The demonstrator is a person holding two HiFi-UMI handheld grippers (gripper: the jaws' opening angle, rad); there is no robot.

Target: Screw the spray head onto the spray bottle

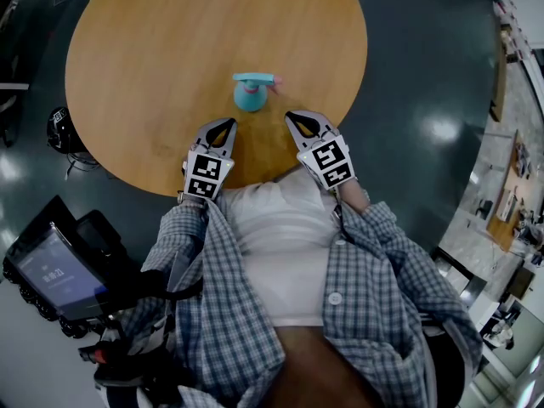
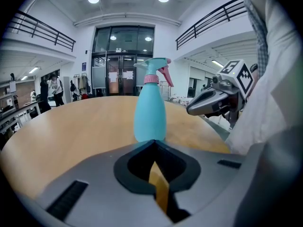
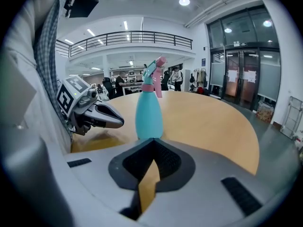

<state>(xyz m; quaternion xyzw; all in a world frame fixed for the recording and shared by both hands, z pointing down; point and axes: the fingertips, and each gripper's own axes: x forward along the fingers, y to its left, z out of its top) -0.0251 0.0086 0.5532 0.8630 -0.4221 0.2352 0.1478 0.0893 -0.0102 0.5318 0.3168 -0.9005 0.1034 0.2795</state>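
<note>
A teal spray bottle (image 1: pixel 250 96) stands upright on the round wooden table (image 1: pixel 136 66), its teal and pink spray head (image 1: pixel 257 80) sitting on its neck. Both gripper views show the bottle (image 2: pixel 149 117) (image 3: pixel 148 115) a short way ahead of the jaws, with the pink trigger (image 2: pixel 166 75) (image 3: pixel 159 74) on top. My left gripper (image 1: pixel 229 123) hovers near the table's front edge, left of and nearer than the bottle, shut and empty. My right gripper (image 1: pixel 291 116) is to the bottle's right, also shut on nothing. Neither touches the bottle.
A person's white shirt and checked overshirt (image 1: pixel 280 262) fill the lower head view. A wheeled device with a screen (image 1: pixel 51 270) stands on the dark floor at lower left. The table's front edge (image 1: pixel 170 189) lies right under the grippers. People stand far off (image 2: pixel 54 86).
</note>
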